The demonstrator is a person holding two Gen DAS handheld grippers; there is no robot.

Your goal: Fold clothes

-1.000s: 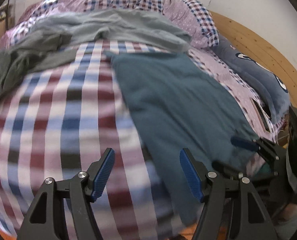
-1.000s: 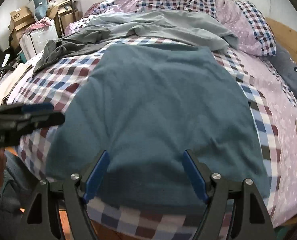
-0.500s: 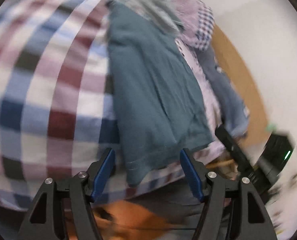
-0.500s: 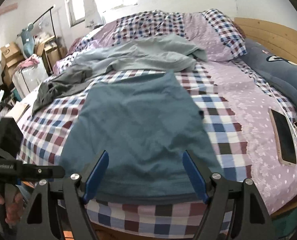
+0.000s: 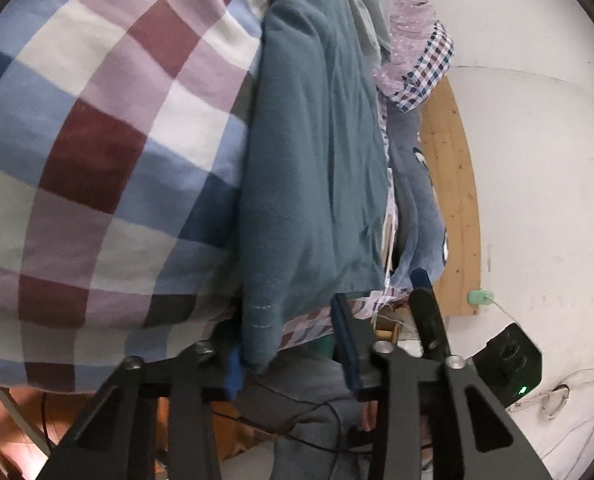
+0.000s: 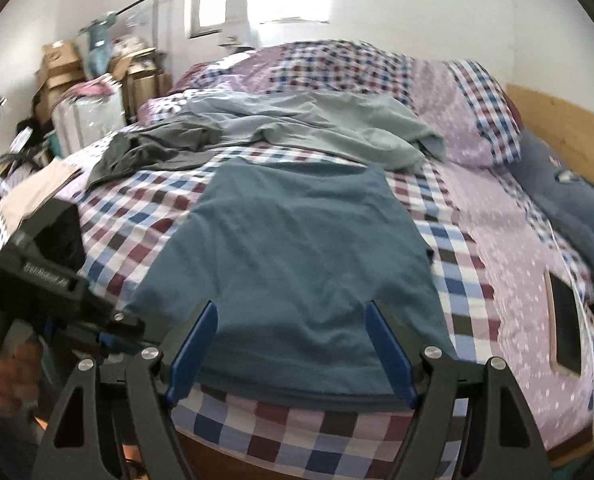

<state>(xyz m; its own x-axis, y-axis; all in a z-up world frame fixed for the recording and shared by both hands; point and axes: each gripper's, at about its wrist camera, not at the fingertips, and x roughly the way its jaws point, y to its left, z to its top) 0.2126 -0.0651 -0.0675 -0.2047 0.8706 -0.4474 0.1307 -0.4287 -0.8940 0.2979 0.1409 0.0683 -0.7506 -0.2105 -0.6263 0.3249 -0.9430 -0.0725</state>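
Both grippers sit at the near edge of the bed. Left gripper [image 5: 293, 354] has its jaws spread around the near-left corner of the teal garment [image 6: 297, 264], where the hem droops over the bed edge; its blue pads [image 5: 233, 372] flank the fabric without pinching it, so I judge it released and lined up for a corner grab. Seen from the right wrist, the left gripper [image 6: 109, 334] hangs low beside that same corner, a hand [image 6: 5, 376] wrapped round its handle.

Right gripper [image 6: 291, 354] is also released, its fingers wide apart over the middle of the garment's near hem, not touching cloth as far as I can tell.

Teal garment lies spread flat on the checked bedspread [image 6: 133, 220], near hem along the bed's front edge, far hem toward the middle. Its outline is a tidy rectangle, which would fit either a shirt laid out for folding or one already partly folded in.

Behind it, toward the far edge, lie a rumpled pale grey garment [image 6: 317, 120] and a darker grey one [image 6: 157, 148]. A phone [image 6: 565, 320] rests near the bed's right edge.
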